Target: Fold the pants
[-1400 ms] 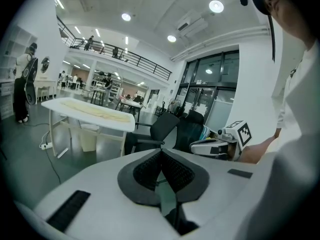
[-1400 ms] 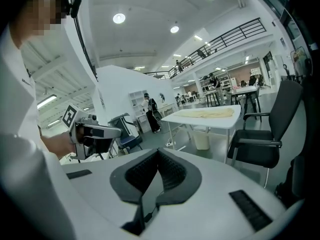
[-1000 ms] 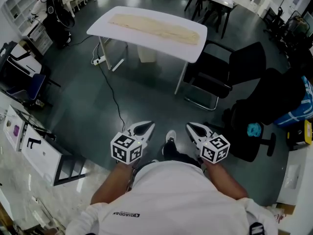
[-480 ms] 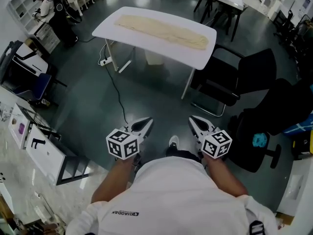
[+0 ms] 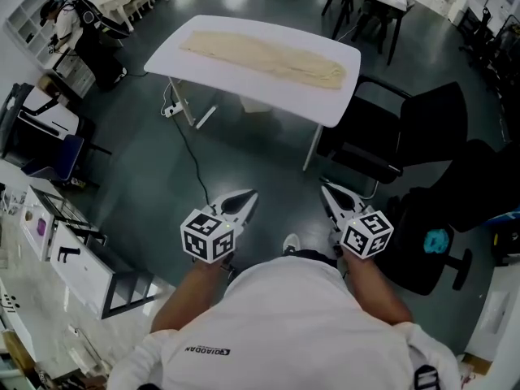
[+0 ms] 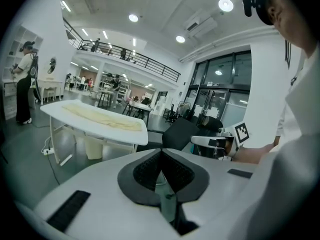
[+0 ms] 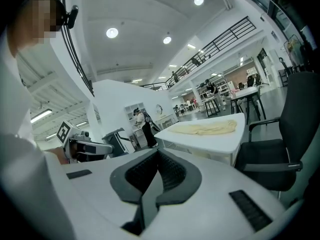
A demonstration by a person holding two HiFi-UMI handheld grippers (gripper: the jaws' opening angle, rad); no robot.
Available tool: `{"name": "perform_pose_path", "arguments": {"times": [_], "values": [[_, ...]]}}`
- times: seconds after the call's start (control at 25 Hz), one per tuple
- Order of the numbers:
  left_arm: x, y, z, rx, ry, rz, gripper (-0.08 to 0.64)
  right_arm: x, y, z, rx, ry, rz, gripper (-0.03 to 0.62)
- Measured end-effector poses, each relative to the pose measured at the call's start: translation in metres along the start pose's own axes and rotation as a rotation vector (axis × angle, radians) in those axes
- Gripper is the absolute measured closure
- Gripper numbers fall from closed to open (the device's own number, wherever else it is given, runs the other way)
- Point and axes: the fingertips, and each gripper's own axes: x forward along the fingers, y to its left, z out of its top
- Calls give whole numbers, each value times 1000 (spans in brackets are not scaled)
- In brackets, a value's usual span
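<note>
The cream-coloured pants (image 5: 260, 54) lie flat on the white table (image 5: 325, 104), well apart from both grippers. They form one long, narrow strip. In the head view its long axis runs along the table's length, from the upper left down to the right. The right end looks a little wider and more rumpled, but I cannot tell which end is the waist. The strip sits toward the table's far long edge and leaves a bare band along the near edge.

The left gripper (image 5: 249, 195) and the right gripper (image 5: 326, 188) are held side by side above the dark floor (image 5: 146, 161), in front of the person's white shirt (image 5: 284, 331), and both point toward the table. In each gripper's own view the ribbed pads are pressed together with nothing between them.

A black chair (image 5: 398, 140) stands just beside the table's right end. A thin cable (image 5: 188, 157) trails across the floor from under the table toward the person.
</note>
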Motion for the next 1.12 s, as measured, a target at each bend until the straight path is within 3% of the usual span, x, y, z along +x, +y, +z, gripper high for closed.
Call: {"name": "perform_pose_path", "arguments": {"times": [0.48, 0.72, 1.12], "values": [[96, 25, 54, 68, 39, 2, 532, 32, -93, 26, 30, 5, -20, 574], [127, 30, 46, 6, 80, -2, 532, 46, -110, 25, 33, 28, 24, 574], [140, 47, 62, 23, 93, 21, 532, 65, -124, 29, 50, 43, 36, 574]]}}
